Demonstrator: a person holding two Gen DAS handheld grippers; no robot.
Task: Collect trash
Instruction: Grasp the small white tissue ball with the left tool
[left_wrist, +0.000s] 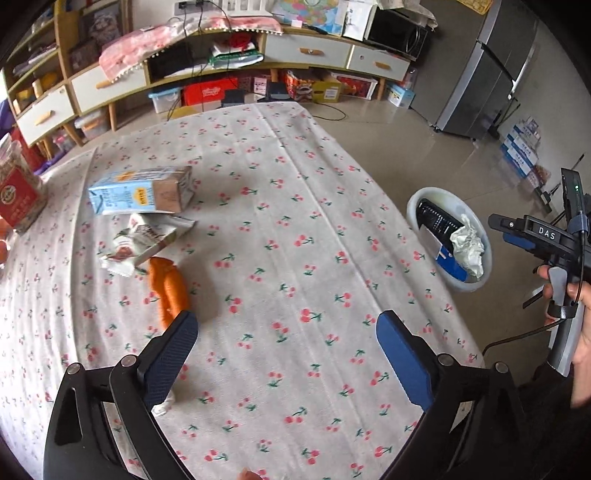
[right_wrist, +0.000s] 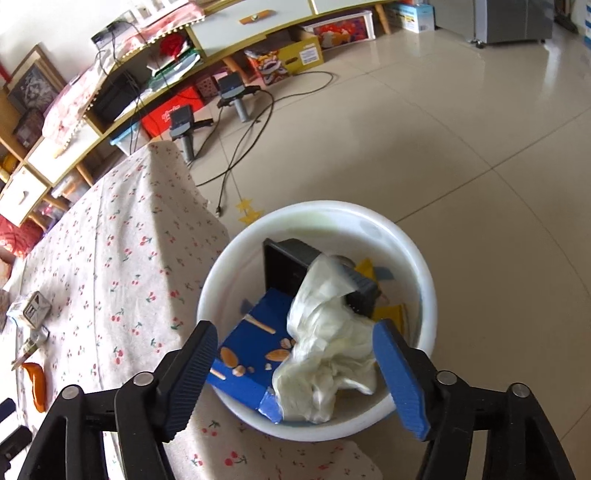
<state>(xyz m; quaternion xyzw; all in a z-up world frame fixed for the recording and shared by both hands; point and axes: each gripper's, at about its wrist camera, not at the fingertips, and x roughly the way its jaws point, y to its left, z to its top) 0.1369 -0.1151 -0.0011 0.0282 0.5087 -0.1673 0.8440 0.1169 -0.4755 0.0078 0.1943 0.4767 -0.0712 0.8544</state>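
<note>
Right wrist view shows the right gripper (right_wrist: 295, 373) hanging over the white bin (right_wrist: 424, 280) on the floor, with its two fingers wide apart and nothing between them. It looks like it is there to drop trash in, because the bin sits low, just beside the right edge of the table (right_wrist: 110, 258), where things are easy to let go. Inside the bin lie a crumpled white plastic bag (right_wrist: 325, 354), a blue box (right_wrist: 255, 339) with nut pictures, and a black box (right_wrist: 284, 266) standing on its edge. Left wrist view shows the left gripper (left_wrist: 288, 354) above the cherry tablecloth (left_wrist: 277, 221), fingers also far apart and holding nothing. Out from it, on the left side of the table, more trash waits: an orange peel-like thing (left_wrist: 168, 288) is nearest, close to the left finger. Next is a torn snack wrapper (left_wrist: 144, 240), touching the orange thing. Farther away lies a light blue carton (left_wrist: 144, 192) on its side, touching the wrapper. A small white scrap (left_wrist: 164, 404) peeks out under the left finger. A red tin (left_wrist: 18, 195) stands at the far left edge. I think the left gripper is well placed to reach the orange thing next.
</note>
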